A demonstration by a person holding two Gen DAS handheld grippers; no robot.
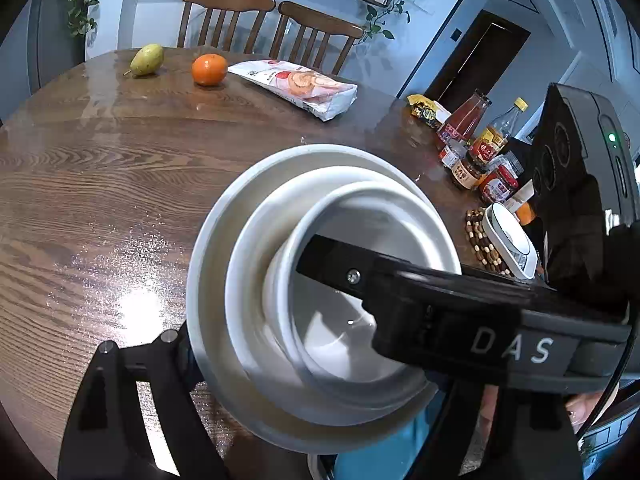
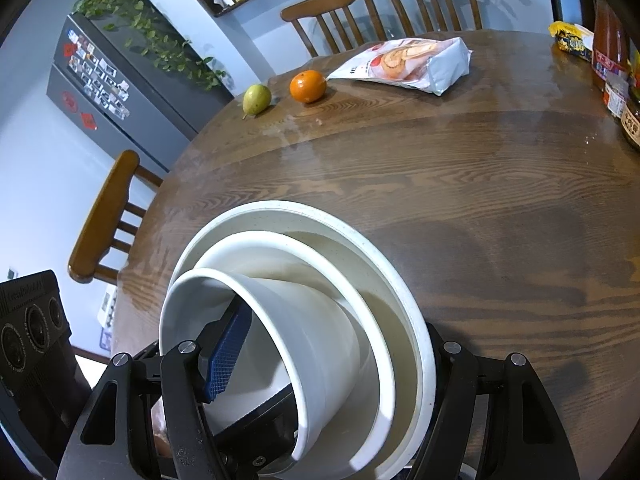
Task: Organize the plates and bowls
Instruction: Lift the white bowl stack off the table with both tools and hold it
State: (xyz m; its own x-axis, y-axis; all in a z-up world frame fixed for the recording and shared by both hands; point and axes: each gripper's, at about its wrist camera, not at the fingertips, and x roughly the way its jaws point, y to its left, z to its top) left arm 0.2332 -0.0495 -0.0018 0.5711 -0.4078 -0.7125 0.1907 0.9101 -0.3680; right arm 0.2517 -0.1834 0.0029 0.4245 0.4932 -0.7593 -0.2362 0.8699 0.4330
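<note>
A nested stack of white dishes is tilted on edge above the round wooden table (image 1: 100, 184): a wide plate (image 1: 208, 264), a smaller plate (image 1: 248, 264) and a deep bowl (image 1: 360, 216) on top. My left gripper (image 1: 280, 360) is shut on the stack, one finger behind the wide plate, the other finger (image 1: 352, 272) inside the bowl. In the right wrist view my right gripper (image 2: 316, 364) is also shut on the stack (image 2: 400, 280), its blue-padded finger (image 2: 228, 356) inside the bowl (image 2: 320, 332).
A pear (image 1: 147, 60), an orange (image 1: 209, 69) and a snack bag (image 1: 298, 87) lie at the table's far side. Sauce bottles and jars (image 1: 476, 144), a bead trivet (image 1: 482, 240) and a small white dish (image 1: 510, 240) stand at the right. Chairs (image 1: 228, 20) ring the table.
</note>
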